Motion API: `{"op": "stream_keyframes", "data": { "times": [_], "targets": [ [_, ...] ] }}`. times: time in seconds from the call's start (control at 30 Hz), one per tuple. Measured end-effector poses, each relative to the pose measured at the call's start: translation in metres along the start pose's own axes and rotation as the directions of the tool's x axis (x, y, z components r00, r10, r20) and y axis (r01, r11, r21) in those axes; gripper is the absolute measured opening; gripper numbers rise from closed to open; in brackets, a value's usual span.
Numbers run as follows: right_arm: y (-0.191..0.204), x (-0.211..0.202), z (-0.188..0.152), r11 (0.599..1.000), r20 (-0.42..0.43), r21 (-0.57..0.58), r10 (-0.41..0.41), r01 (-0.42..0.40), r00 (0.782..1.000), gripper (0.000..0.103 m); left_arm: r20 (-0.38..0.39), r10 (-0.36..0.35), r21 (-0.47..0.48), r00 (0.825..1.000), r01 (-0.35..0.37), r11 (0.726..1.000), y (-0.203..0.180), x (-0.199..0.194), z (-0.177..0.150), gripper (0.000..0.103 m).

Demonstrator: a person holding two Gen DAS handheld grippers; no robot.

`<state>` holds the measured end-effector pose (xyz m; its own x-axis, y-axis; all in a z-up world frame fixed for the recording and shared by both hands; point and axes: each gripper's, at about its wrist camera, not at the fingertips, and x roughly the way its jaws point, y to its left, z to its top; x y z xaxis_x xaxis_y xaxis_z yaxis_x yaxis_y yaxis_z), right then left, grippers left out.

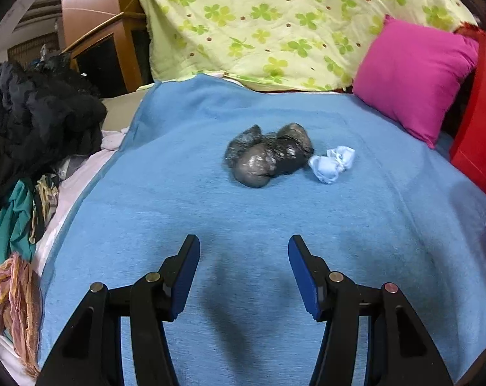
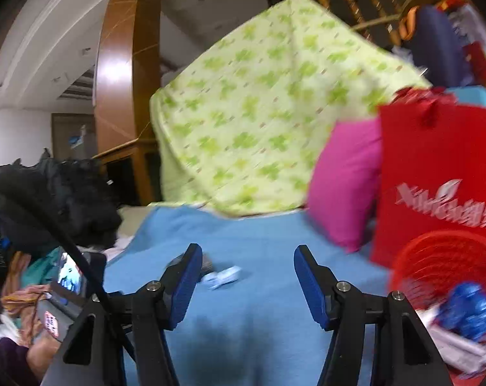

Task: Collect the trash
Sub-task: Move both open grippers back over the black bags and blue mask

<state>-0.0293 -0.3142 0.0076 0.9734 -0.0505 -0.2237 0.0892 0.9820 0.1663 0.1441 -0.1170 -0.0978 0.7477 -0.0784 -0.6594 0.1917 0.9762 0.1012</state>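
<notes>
A crumpled dark grey plastic bag (image 1: 267, 156) lies on the blue blanket (image 1: 211, 212), with a crumpled pale blue tissue (image 1: 332, 160) touching its right side. My left gripper (image 1: 244, 251) is open and empty, hovering short of them. My right gripper (image 2: 247, 259) is open and empty above the blanket (image 2: 262, 315). In the blurred right wrist view the tissue (image 2: 222, 276) lies ahead between the fingers, and the dark bag (image 2: 206, 262) is mostly hidden behind the left finger. A red mesh basket (image 2: 448, 267) at the right holds a blue crumpled wrapper (image 2: 468, 308) and white paper.
A pink pillow (image 1: 413, 77) and a red bag (image 2: 436, 167) stand at the right. A green clover quilt (image 1: 275, 22) rises at the back. Dark clothes (image 1: 40, 119) and coloured fabrics pile up at the left. The left hand device (image 2: 66, 292) shows low left.
</notes>
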Motion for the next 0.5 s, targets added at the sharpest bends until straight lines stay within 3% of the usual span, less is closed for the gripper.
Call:
{"op": "stream_keyframes", "data": {
  "times": [0.23,0.5],
  "targets": [
    [0.031,0.048,-0.017,0.999,-0.137,0.022,0.047,-0.045,0.989,0.063,-0.002,-0.015,-0.049,1.0,0.015,0.999,0.021,0.003,0.002,0.058],
    [0.032,0.08,-0.028,0.996,-0.237,0.081,0.057,-0.038,0.97,0.063,0.006,-0.01,-0.096,1.0,0.011,0.995,0.039,0.009,0.01,0.058]
  ]
}}
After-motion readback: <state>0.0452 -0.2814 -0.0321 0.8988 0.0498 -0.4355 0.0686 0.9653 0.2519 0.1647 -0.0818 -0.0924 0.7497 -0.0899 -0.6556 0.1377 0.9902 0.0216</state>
